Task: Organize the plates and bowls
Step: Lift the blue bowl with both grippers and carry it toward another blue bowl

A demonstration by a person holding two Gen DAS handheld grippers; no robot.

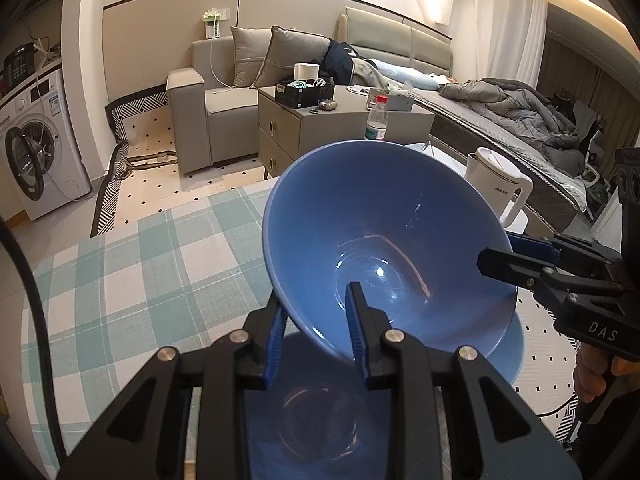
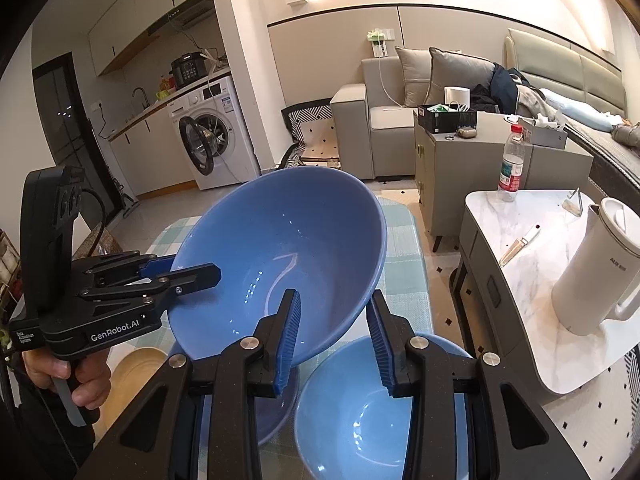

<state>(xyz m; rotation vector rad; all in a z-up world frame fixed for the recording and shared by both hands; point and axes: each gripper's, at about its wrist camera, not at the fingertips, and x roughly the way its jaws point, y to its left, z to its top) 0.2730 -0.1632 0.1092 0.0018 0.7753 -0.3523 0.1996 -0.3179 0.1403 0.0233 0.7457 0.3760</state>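
A large blue bowl (image 1: 384, 240) is held tilted in the air above the checked tablecloth. My left gripper (image 1: 316, 320) is shut on its near rim. My right gripper (image 2: 334, 320) has one finger inside and one outside the opposite rim, closed on it; it shows at the right of the left wrist view (image 1: 516, 258). The left gripper shows at the left of the right wrist view (image 2: 188, 268). Under the held bowl lie a second blue bowl (image 2: 368, 412) and a darker blue one (image 2: 268, 412). A yellow plate (image 2: 132, 372) lies at the left.
The table has a green-and-white checked cloth (image 1: 132, 264). A white kettle (image 2: 596, 272) and a water bottle (image 2: 512, 160) stand on a marble side table (image 2: 532, 264) to the right. A grey cabinet (image 1: 304, 128), a sofa and a washing machine (image 1: 36, 152) stand beyond.
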